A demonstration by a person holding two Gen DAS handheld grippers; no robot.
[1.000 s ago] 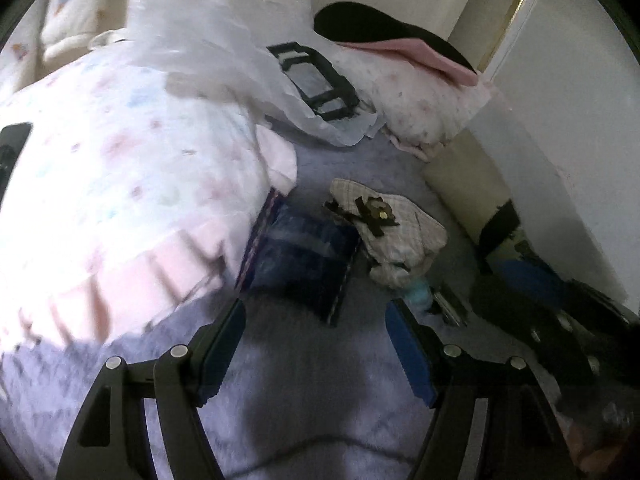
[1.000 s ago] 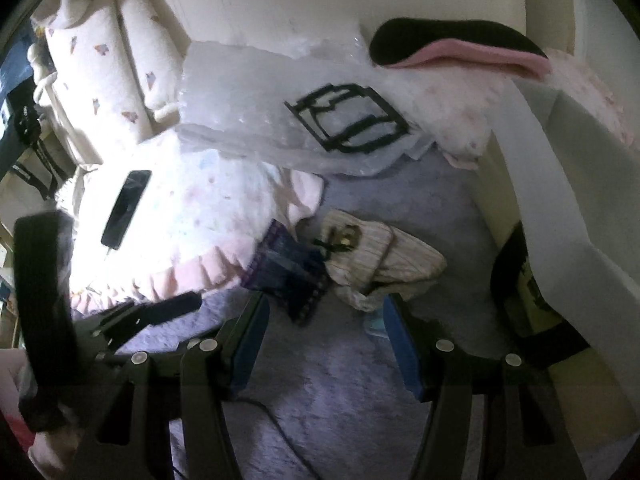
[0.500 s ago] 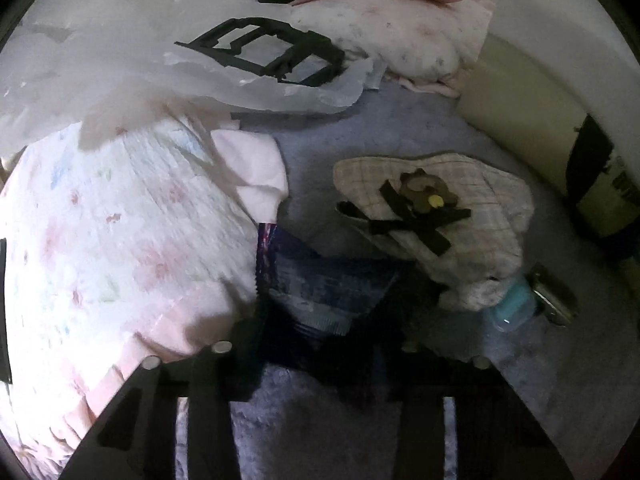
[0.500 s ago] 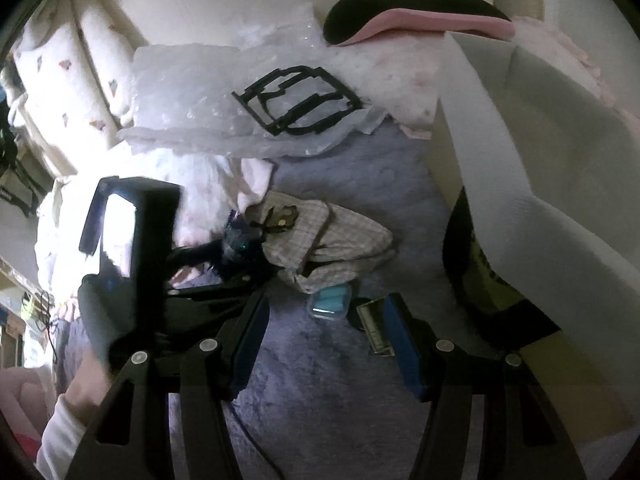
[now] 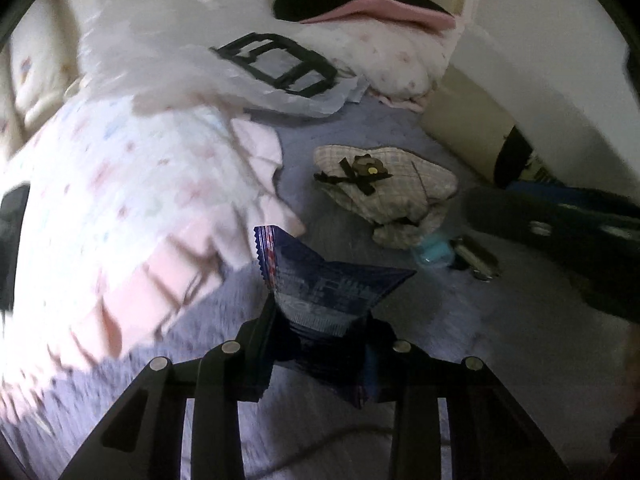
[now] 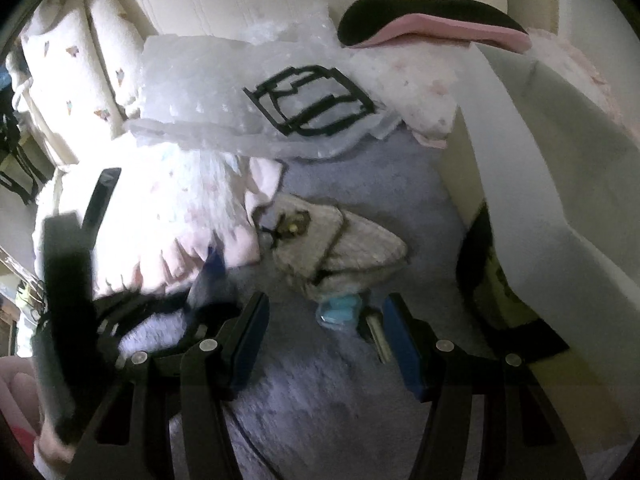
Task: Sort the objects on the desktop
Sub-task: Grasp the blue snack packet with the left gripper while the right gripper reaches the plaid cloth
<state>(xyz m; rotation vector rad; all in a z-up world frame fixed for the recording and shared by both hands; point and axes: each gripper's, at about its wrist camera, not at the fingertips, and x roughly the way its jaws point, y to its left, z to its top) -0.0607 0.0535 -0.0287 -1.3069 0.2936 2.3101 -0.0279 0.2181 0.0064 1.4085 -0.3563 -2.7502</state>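
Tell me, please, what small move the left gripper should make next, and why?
Probably lift it a little, straight up. The left gripper is shut on the dark blue snack packet, which sticks up crumpled between the fingers above the purple bed cover. The right gripper is open and empty, near the light blue item, so the way seems clear.

A dark blue foil packet (image 5: 320,292) with a zigzag edge stands crumpled, pinched at its lower end.
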